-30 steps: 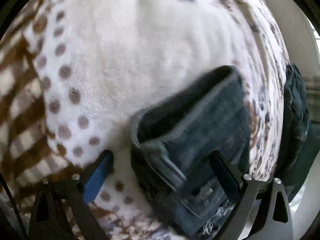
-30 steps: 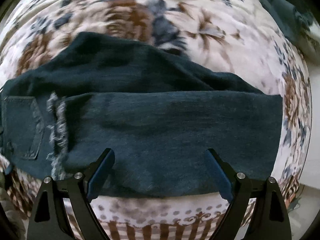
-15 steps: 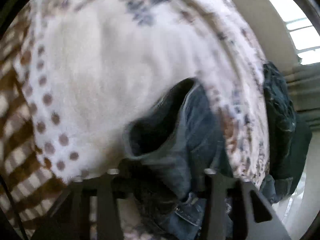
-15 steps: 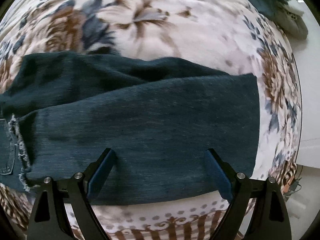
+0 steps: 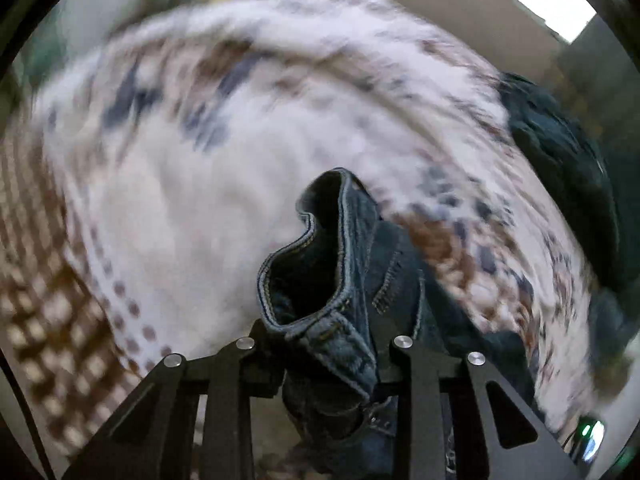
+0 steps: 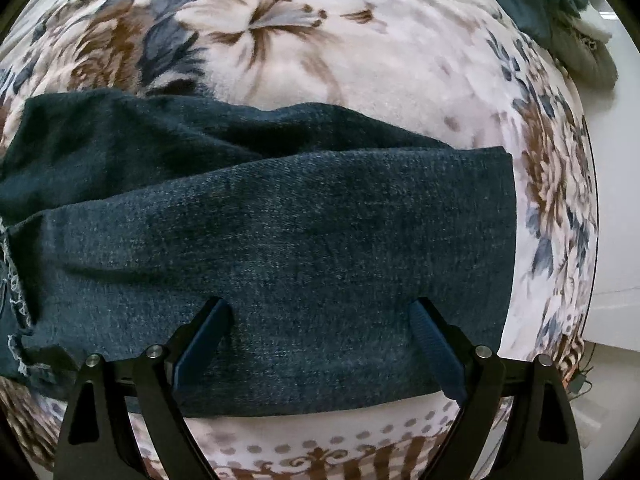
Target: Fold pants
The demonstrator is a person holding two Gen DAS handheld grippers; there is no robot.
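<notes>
Dark blue jeans (image 6: pixel 304 216) lie on a floral blanket (image 6: pixel 360 52), legs stacked one on the other and running left to right, hems at the right. My right gripper (image 6: pixel 320 332) is open, hovering over the near edge of the top leg. In the left wrist view my left gripper (image 5: pixel 324 344) is shut on the jeans' waistband (image 5: pixel 320 264) and holds it lifted above the blanket (image 5: pixel 180 208); the waist opening gapes towards the camera. The view is motion-blurred.
A heap of dark clothes (image 5: pixel 560 152) lies at the blanket's far right edge; it also shows in the right wrist view (image 6: pixel 560 12). The blanket's chequered brown border (image 6: pixel 320 460) runs along the near edge. A white surface (image 6: pixel 612 216) lies to the right.
My left gripper closed on the waistband and lifted it off the blanket. My right gripper stayed open and shifted right along the legs towards the hems.
</notes>
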